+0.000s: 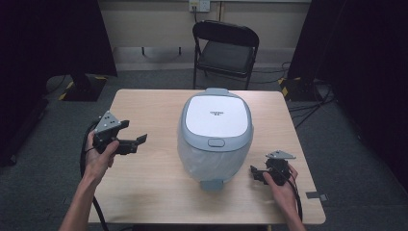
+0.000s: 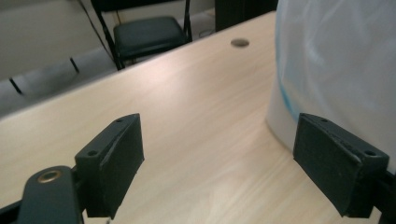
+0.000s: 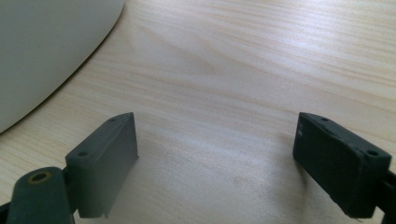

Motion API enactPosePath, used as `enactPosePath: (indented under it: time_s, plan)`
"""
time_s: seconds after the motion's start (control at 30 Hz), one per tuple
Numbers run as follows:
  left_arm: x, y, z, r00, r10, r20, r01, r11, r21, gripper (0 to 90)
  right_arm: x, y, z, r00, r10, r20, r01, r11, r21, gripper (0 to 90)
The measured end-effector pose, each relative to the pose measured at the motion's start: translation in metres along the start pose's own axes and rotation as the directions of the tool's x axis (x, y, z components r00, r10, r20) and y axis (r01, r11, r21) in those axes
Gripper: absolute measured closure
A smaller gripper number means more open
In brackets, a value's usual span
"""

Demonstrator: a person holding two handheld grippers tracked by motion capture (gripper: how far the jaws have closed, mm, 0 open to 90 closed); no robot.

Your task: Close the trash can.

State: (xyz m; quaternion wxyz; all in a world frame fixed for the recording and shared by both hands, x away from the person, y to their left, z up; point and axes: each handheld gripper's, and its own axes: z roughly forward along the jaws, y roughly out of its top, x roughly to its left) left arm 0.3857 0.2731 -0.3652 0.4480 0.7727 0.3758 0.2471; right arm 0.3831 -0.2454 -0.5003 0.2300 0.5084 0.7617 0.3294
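Two hand-held grippers: the left hand-held gripper [image 1: 137, 142] and the right hand-held gripper [image 1: 253, 172] sit on either side of one lidded bin, each carried in a hand.
Task's thing: a pale grey bin [image 1: 215, 137] with a white lid panel stands upright near the middle of the worktop [image 1: 144, 192]; a translucent liner bag [image 2: 336, 60] shows through or over its side wall, and a small push tab [image 1: 216, 142] sits at the lid's front edge.
Left hand-held gripper state: released, jaws spread wide with nothing between the pads; in the left gripper view the bin's bagged wall lies just beyond the right-hand jaw, near but not touching.
Right hand-held gripper state: released as well, jaws wide over bare wood; in the right gripper view the bin's curved base [image 3: 51, 51] is off to the upper left, apart from the jaws.
Step in hand: judged as the approach, with the left side closing on the bin's flank and no contact yet made.
Next move calls for: probably bringing one gripper to steady the body while the other reaches the push tab or the lid edge, squarely enough not to shove the light bin across the worktop.
Background: a folding chair [image 1: 226, 48] stands beyond the far edge.
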Motion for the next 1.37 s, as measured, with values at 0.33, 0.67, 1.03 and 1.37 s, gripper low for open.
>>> enactPosePath:
  time_s: [0.33, 0.67, 1.03, 1.37]
  plan:
    - [0.008, -0.047, 0.012, 0.9962, -0.087, -0.004, 0.087, 0.9903, 0.108, 16.6, 0.0, 0.0, 0.0, 1.0, 0.0, 0.0, 0.0, 1.0, 0.0, 12.6]
    - [0.013, -0.107, 0.018, 0.9845, -0.173, -0.026, 0.174, 0.954, 0.244, 17.8, 0.0, 0.0, 0.0, 1.0, 0.0, 0.0, 0.0, 1.0, 0.0, 12.6]
    - [0.008, -0.136, 0.026, 0.9902, -0.105, -0.092, 0.128, 0.9481, 0.291, 16.3, 0.0, 0.0, 0.0, 1.0, 0.0, 0.0, 0.0, 1.0, 0.0, 12.6]
    - [0.009, -0.142, 0.029, 0.9876, -0.108, -0.114, 0.135, 0.9569, 0.257, 5.3, 0.0, 0.0, 0.0, 1.0, 0.0, 0.002, 0.0, 1.0, 0.0, 12.7]
